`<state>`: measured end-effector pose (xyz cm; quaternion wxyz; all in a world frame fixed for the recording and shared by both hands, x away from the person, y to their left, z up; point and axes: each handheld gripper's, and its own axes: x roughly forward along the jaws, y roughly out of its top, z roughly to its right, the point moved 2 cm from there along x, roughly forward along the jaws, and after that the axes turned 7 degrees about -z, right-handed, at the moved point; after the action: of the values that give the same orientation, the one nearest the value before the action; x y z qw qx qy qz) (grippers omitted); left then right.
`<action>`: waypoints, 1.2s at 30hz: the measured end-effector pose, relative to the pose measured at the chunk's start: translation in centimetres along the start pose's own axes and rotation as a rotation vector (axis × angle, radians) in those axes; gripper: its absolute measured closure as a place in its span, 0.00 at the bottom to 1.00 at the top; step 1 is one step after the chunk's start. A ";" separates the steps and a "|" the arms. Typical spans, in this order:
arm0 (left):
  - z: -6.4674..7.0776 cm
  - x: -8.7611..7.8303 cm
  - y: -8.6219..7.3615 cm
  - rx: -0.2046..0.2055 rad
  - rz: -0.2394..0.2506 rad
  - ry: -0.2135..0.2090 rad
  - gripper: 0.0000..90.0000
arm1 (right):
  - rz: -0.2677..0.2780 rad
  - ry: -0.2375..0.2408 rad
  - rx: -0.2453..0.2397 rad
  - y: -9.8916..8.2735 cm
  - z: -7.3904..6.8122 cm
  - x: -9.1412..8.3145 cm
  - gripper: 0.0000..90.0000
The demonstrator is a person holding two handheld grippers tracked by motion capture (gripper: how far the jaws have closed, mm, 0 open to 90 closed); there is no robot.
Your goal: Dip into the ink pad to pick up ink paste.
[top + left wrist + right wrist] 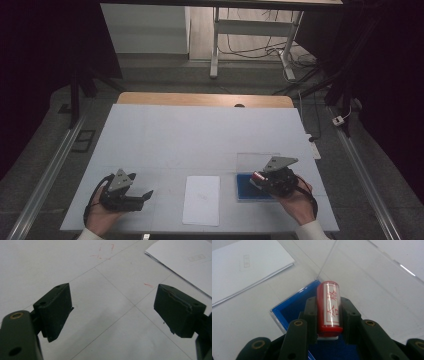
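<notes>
A white sheet of paper [201,200] is laid flat on the white table [200,135]. Beyond it, a desk frame [250,35] and loose cables [260,50] are seen on the floor.

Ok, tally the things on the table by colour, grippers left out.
Red: 1, the stamp, held in the right gripper
Blue: 1, the ink pad
White: 1, the paper
Clear: 1, the lid
Total: 4
</notes>
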<state>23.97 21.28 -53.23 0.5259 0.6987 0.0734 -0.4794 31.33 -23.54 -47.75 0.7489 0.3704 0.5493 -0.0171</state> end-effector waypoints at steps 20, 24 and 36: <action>0.0 0.0 -0.1 0.004 -0.006 0.003 0.17 | -0.049 -0.002 -0.002 -0.5 -0.2 1.4 0.78; 0.0 0.0 -0.1 0.003 -0.007 0.003 0.17 | -0.050 0.001 0.007 -0.7 -0.1 1.5 0.78; 0.0 0.0 -0.1 0.006 -0.011 0.006 0.17 | -0.098 0.007 0.019 -0.5 0.0 1.7 0.79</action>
<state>23.90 21.27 -53.33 0.5211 0.7012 0.0774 -0.4803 31.78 -23.22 -49.45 0.7418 0.3503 0.5690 -0.0576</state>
